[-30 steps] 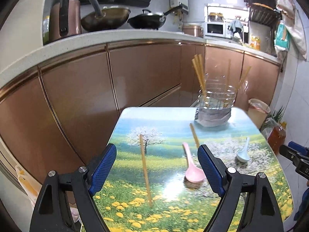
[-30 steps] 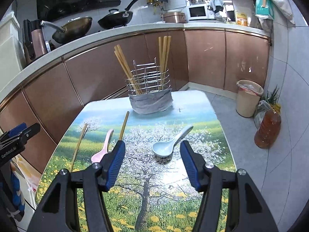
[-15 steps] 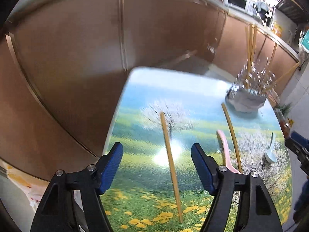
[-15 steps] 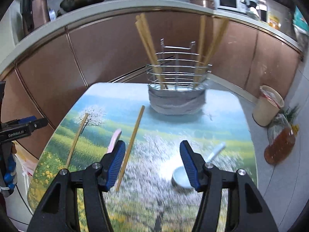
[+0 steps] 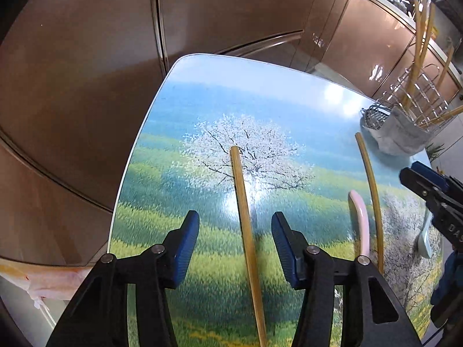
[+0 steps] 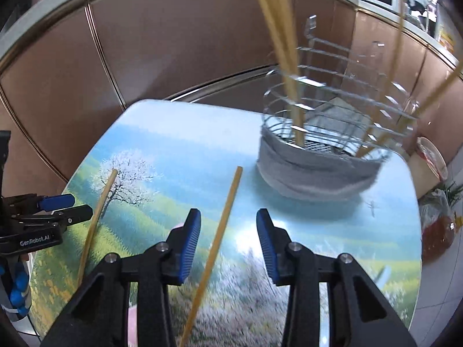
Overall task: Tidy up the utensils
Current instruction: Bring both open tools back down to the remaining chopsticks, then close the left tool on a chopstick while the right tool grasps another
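Observation:
Two wooden chopsticks lie on the picture-printed table [image 5: 179,133]. My left gripper [image 5: 235,241] is open, low over the table, its fingers on either side of the left chopstick [image 5: 246,225]. My right gripper [image 6: 228,238] is open, its fingers on either side of the right chopstick [image 6: 220,231]. That chopstick also shows in the left wrist view [image 5: 371,196], with a pink spoon [image 5: 361,228] beside it and a white spoon [image 5: 425,240] farther right. A wire utensil basket [image 6: 321,150] wrapped in grey cloth holds several chopsticks at the table's far right.
Brown kitchen cabinets [image 5: 231,14] stand just beyond the table's far edge. A bin [image 6: 431,162] and a bottle in a bag [image 6: 437,225] are on the floor to the right. The left chopstick [image 6: 97,219] lies by the other gripper [image 6: 43,214].
Both grippers have moved forward and down toward the table. The left now straddles the left chopstick, the right straddles the right chopstick after leaving the white spoon.

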A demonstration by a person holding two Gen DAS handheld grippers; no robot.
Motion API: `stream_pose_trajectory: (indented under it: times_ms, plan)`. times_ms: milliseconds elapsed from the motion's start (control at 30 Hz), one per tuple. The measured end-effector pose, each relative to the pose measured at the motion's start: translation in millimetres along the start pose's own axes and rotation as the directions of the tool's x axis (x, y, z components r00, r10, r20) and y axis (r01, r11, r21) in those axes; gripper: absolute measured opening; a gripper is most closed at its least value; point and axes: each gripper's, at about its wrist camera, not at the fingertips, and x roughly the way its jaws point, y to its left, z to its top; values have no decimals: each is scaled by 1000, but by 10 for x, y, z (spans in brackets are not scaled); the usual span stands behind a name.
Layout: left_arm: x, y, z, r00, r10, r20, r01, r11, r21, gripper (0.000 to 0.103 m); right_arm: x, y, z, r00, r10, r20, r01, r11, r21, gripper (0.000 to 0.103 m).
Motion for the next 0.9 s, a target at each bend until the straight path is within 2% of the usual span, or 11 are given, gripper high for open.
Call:
stream_pose_trajectory:
  times_ms: [367, 900]
  plan:
    - [171, 6, 121, 998, 2, -56, -1, 1000, 7, 44, 404, 98, 60, 995, -32, -93, 28, 998, -48, 38]
    - [229, -56, 202, 996, 12, -85, -9, 999, 32, 42, 655, 41, 99, 994, -22, -107, 17, 999, -45, 38]
